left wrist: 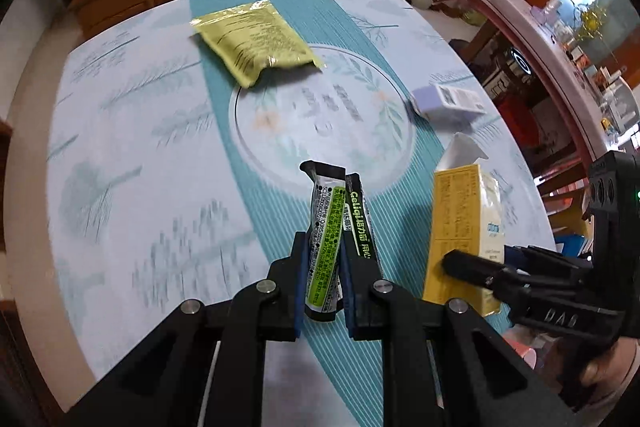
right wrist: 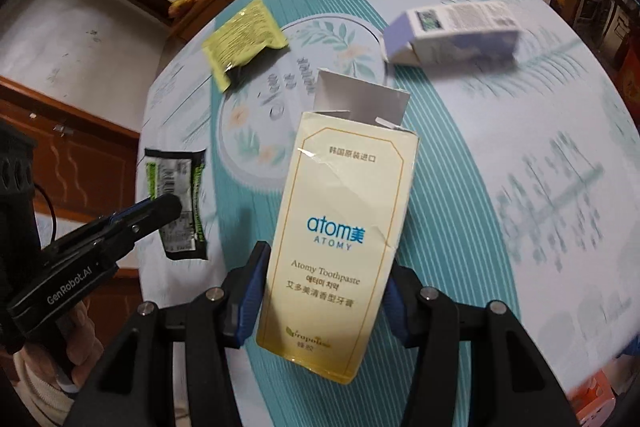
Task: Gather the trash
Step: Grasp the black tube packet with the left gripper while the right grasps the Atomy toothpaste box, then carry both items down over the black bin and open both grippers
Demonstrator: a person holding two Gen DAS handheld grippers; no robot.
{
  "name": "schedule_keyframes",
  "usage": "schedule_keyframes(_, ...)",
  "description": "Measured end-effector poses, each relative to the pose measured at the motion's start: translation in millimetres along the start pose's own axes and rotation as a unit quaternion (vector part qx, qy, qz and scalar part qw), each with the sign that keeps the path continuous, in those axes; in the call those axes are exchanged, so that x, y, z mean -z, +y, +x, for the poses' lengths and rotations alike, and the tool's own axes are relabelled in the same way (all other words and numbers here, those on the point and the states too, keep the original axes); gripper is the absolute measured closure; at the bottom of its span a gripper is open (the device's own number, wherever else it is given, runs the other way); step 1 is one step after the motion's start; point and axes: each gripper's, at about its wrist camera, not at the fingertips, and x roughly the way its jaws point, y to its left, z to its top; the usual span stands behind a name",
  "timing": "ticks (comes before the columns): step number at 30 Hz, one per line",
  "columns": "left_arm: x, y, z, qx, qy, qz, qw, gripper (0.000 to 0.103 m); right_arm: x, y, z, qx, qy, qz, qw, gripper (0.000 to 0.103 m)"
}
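left tool (left wrist: 324,267) grips sachet (left wrist: 326,243); right tool (right wrist: 320,291) grips toothpaste box (right wrist: 340,227)

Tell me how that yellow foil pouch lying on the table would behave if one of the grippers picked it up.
The yellow foil pouch would probably sag, since it already lies crumpled with one end torn open. Its glossy film suggests it could slip between the fingers. It looks flat and empty, so likely very light and apt to slide across the round table's tablecloth if pushed rather than tip.
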Motion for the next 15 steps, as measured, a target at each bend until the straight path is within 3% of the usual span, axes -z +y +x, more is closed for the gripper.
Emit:
schedule_keyframes(5, 60, -40, -41, -0.017, -0.023, -0.009, 0.9995, 0.090, 45, -11, -46, -0.019, 0.000, -0.037, 0.999, 0.051)
schedule_keyframes(15, 144, -139, -82, -0.023, -0.054, 0.004, 0.9983, 0.090, 134, -63, -135, -0.040, -0.026, -0.073, 0.996, 0.051)
